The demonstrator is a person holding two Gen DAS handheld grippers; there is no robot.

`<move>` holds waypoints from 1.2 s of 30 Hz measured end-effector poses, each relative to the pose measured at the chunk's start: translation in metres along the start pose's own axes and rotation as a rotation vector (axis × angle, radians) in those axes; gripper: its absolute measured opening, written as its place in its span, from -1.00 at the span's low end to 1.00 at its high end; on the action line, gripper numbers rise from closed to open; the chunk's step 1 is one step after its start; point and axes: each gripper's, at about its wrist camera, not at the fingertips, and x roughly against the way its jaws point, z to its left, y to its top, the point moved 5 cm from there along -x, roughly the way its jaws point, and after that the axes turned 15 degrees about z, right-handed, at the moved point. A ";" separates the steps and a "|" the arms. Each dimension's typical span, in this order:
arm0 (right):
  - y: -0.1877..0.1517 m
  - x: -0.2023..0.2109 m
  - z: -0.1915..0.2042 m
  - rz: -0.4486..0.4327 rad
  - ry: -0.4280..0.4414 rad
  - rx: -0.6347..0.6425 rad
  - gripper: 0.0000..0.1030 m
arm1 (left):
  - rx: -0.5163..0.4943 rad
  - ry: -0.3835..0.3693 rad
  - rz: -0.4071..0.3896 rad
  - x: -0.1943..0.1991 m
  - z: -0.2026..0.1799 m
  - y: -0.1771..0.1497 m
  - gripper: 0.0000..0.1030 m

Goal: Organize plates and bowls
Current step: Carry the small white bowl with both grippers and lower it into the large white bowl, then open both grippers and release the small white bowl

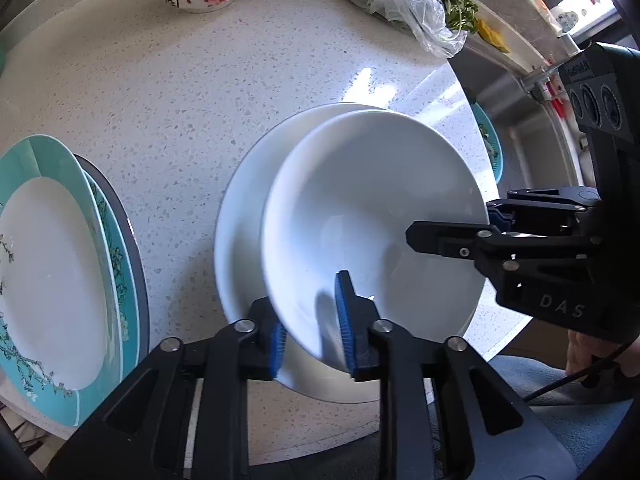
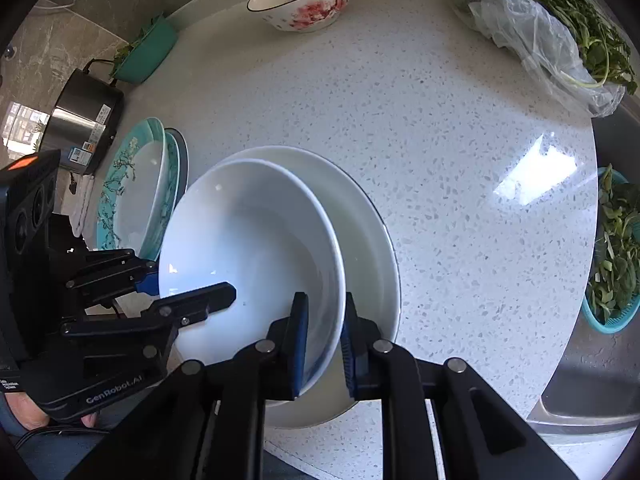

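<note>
A speckled white countertop (image 2: 440, 140) fills both views. In the right wrist view a steel pot (image 2: 86, 116) stands at its edge at 9 o'clock. A wide white plate (image 2: 372, 240) lies flat near the middle of the counter. Just beside it, toward 9 o'clock, is a stack of teal flowered plates (image 2: 132, 152); the two do not touch.

A white bowl (image 2: 248, 240) sits on the white plate, pushed off-centre toward the plate's 9 o'clock side, so that a crescent of plate shows at 3 o'clock. A clear bag of leafy greens (image 2: 540, 28) lies at 1 o'clock, well apart from the dishes. A bowl with pink blossoms (image 2: 304, 0) stands alone at 12 o'clock. At 4 o'clock a teal basket (image 2: 612, 320) of greens sits off the counter's edge.

The right gripper (image 2: 324, 320) is clamped on the white bowl's rim at 5 o'clock, with one blue pad inside the wall and one outside. The left gripper (image 2: 188, 286) straddles the same rim at 8 o'clock. In its own view the jaws stand apart, the inner pad (image 1: 344, 320) clear of the wall and casting a shadow on it, the outer pad tucked behind the rim. A hand (image 1: 588, 352) shows at 4 o'clock in that view, below the right gripper's body.
</note>
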 end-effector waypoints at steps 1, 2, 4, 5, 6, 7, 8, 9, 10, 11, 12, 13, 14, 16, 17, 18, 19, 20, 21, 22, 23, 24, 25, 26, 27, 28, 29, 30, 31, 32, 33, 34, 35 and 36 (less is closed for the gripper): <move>0.000 0.000 0.001 0.000 -0.006 0.003 -0.65 | -0.006 -0.001 -0.003 0.000 -0.002 0.000 -0.40; 0.000 -0.001 0.003 0.000 -0.009 0.005 -0.65 | -0.013 -0.004 -0.005 0.000 -0.005 0.001 -0.32; 0.000 -0.003 0.005 0.003 -0.002 0.009 -0.65 | -0.032 -0.024 -0.008 0.000 -0.011 0.002 0.16; -0.001 -0.005 0.009 0.005 0.003 0.009 -0.65 | -0.042 -0.026 -0.009 0.000 -0.014 0.002 0.25; -0.001 -0.006 0.012 0.008 0.010 0.011 -0.65 | -0.046 -0.024 -0.008 -0.001 -0.016 0.002 0.39; -0.001 -0.007 0.013 0.011 0.019 0.009 -0.65 | -0.046 -0.023 -0.006 -0.001 -0.016 0.002 0.45; -0.001 -0.007 0.012 0.012 0.033 0.006 -0.64 | -0.041 -0.025 -0.008 -0.001 -0.016 0.002 0.45; -0.002 -0.007 0.012 0.013 0.046 0.002 -0.64 | -0.036 -0.030 -0.012 0.000 -0.015 0.002 0.46; -0.001 -0.007 0.012 0.012 0.058 -0.006 -0.63 | -0.032 -0.038 -0.018 0.001 -0.014 0.002 0.46; -0.002 -0.007 0.011 0.011 0.066 -0.012 -0.63 | -0.031 -0.039 -0.023 0.003 -0.014 0.002 0.46; -0.002 -0.006 0.011 0.010 0.071 -0.016 -0.62 | -0.031 -0.039 -0.029 0.004 -0.013 0.002 0.48; -0.002 -0.006 0.011 0.008 0.072 -0.018 -0.60 | -0.033 -0.039 -0.032 0.005 -0.013 0.002 0.50; -0.002 -0.004 0.011 0.004 0.072 -0.020 -0.59 | -0.035 -0.040 -0.034 0.006 -0.013 0.001 0.51; -0.002 -0.002 0.011 0.003 0.077 -0.024 -0.54 | -0.039 -0.043 -0.038 0.008 -0.013 0.000 0.56; -0.002 -0.002 0.011 0.004 0.080 -0.028 -0.52 | -0.041 -0.042 -0.042 0.009 -0.013 0.000 0.57; -0.002 0.000 0.011 0.002 0.083 -0.031 -0.43 | -0.044 -0.041 -0.048 0.010 -0.013 0.000 0.64; -0.002 0.002 0.011 -0.002 0.084 -0.029 -0.41 | -0.049 -0.039 -0.055 0.011 -0.014 0.000 0.69; -0.002 0.004 0.012 -0.007 0.072 -0.026 -0.41 | -0.051 -0.038 -0.060 0.012 -0.014 0.000 0.70; -0.002 0.005 0.011 -0.008 0.067 -0.024 -0.40 | -0.051 -0.040 -0.060 0.012 -0.014 0.000 0.70; -0.002 0.006 0.010 -0.007 0.068 -0.025 -0.39 | -0.052 -0.043 -0.061 0.013 -0.014 0.000 0.71; -0.002 0.006 0.009 -0.007 0.071 -0.030 -0.38 | -0.052 -0.044 -0.062 0.013 -0.014 0.000 0.71; -0.002 0.007 0.009 -0.010 0.073 -0.032 -0.32 | -0.052 -0.045 -0.062 0.013 -0.014 0.000 0.71; -0.003 0.010 0.009 -0.016 0.074 -0.031 -0.22 | -0.052 -0.046 -0.063 0.013 -0.013 0.000 0.71; -0.003 0.012 0.010 -0.022 0.072 -0.029 -0.11 | -0.053 -0.045 -0.065 0.014 -0.014 0.000 0.74; -0.002 0.017 0.009 -0.035 0.061 -0.029 0.07 | -0.059 -0.047 -0.072 0.015 -0.014 -0.001 0.82; -0.002 0.021 0.008 -0.049 0.065 -0.026 0.11 | -0.065 -0.043 -0.077 0.017 -0.015 -0.001 0.97; -0.002 0.024 0.008 -0.056 0.061 -0.026 0.11 | -0.066 -0.038 -0.080 0.017 -0.016 0.000 0.99; -0.001 0.026 0.008 -0.063 0.056 -0.022 0.12 | -0.064 -0.040 -0.083 0.018 -0.016 -0.001 0.99; -0.001 0.027 0.008 -0.066 0.055 -0.021 0.12 | -0.059 -0.042 -0.082 0.018 -0.015 0.000 0.99; -0.001 0.028 0.006 -0.065 0.061 -0.023 0.12 | -0.056 -0.041 -0.083 0.019 -0.014 -0.001 0.99; -0.002 0.028 0.005 -0.065 0.067 -0.025 0.12 | -0.054 -0.041 -0.086 0.020 -0.013 -0.001 0.99; -0.002 0.029 0.004 -0.063 0.073 -0.028 0.12 | -0.053 -0.039 -0.090 0.021 -0.013 -0.002 0.99; -0.003 0.030 0.003 -0.064 0.081 -0.033 0.12 | -0.051 -0.039 -0.094 0.023 -0.013 -0.003 0.99; -0.004 0.034 0.000 -0.069 0.093 -0.041 0.13 | -0.050 -0.040 -0.100 0.026 -0.013 -0.004 0.99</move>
